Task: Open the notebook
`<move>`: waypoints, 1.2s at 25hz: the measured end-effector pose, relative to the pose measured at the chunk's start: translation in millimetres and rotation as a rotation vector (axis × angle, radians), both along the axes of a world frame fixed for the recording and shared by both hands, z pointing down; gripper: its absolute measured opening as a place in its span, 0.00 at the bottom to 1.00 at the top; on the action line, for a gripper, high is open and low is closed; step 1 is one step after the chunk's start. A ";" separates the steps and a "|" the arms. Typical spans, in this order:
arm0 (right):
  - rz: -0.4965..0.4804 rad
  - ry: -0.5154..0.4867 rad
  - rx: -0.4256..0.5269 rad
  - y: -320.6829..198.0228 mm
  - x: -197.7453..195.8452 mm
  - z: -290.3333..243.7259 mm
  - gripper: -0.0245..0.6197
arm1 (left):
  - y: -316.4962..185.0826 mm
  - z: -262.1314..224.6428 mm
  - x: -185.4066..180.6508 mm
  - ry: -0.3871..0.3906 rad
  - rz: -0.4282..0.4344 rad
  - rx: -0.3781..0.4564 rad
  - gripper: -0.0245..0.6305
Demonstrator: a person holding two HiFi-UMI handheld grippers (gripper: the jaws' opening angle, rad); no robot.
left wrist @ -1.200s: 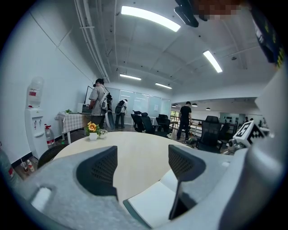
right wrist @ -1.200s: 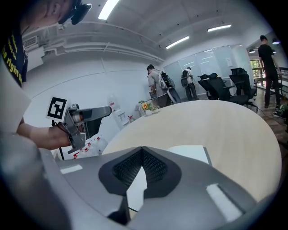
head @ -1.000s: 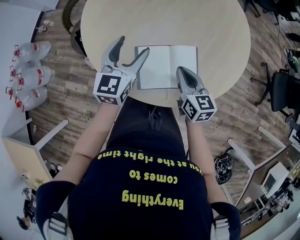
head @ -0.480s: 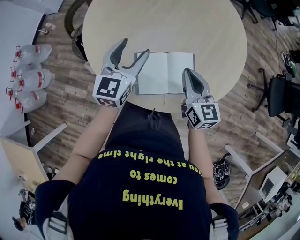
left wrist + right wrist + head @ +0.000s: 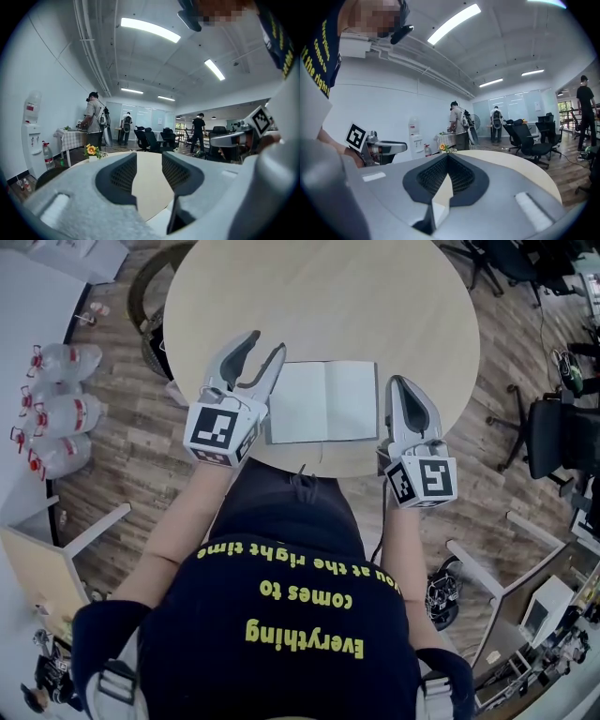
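Observation:
The notebook (image 5: 323,401) lies open and flat on the round wooden table (image 5: 375,306), near its front edge, showing two blank white pages. My left gripper (image 5: 262,345) hovers at the notebook's left edge. Its jaws have just been closing but still stand apart with nothing between them; in the left gripper view (image 5: 149,159) only bare tabletop shows in the gap. My right gripper (image 5: 401,382) is just off the notebook's right edge, shut and holding nothing. Its pads meet in the right gripper view (image 5: 447,158).
Several large water bottles (image 5: 56,390) lie on the floor at the left. A black office chair (image 5: 561,432) stands at the right. A small flower pot (image 5: 91,151) sits at the table's far side. People stand at desks further back in the room.
Both grippers have risen off the notebook. The right one has slid right, clear of the page corner. The left jaws have narrowed. The notebook stays open.

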State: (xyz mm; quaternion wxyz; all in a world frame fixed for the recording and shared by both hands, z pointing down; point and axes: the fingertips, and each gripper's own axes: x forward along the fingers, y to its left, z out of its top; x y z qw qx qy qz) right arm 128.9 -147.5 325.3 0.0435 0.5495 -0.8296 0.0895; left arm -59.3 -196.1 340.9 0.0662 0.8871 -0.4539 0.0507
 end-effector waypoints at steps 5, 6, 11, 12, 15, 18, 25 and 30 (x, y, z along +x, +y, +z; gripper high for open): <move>0.018 -0.023 0.040 -2.6 8.0 -31.1 0.06 | 0.5 -10.4 -0.6 0.009 -0.002 0.015 0.21; 0.017 -0.021 0.048 -3.2 8.1 -35.4 0.06 | 0.3 -12.4 -0.6 0.010 -0.001 0.018 0.19; 0.009 0.017 0.087 -5.4 6.9 -53.3 0.06 | 1.7 -26.4 -0.5 0.012 -0.023 0.062 0.06; 0.008 0.022 0.094 -5.9 6.5 -56.3 0.06 | 2.3 -28.9 -0.4 0.015 -0.026 0.067 0.05; 0.008 0.022 0.113 -7.1 6.3 -66.6 0.06 | 3.8 -37.0 1.5 0.028 -0.026 0.076 0.04; 0.009 0.019 0.133 -7.5 7.2 -77.3 0.06 | 5.6 -45.4 5.9 0.031 -0.022 0.079 0.04; -0.011 0.015 0.154 -6.1 -2.3 -84.0 0.06 | 9.1 -59.0 10.6 0.032 -0.025 0.090 0.04; -0.030 0.011 0.151 -6.1 -12.3 -79.5 0.06 | 12.8 -59.3 11.6 0.023 -0.008 0.089 0.04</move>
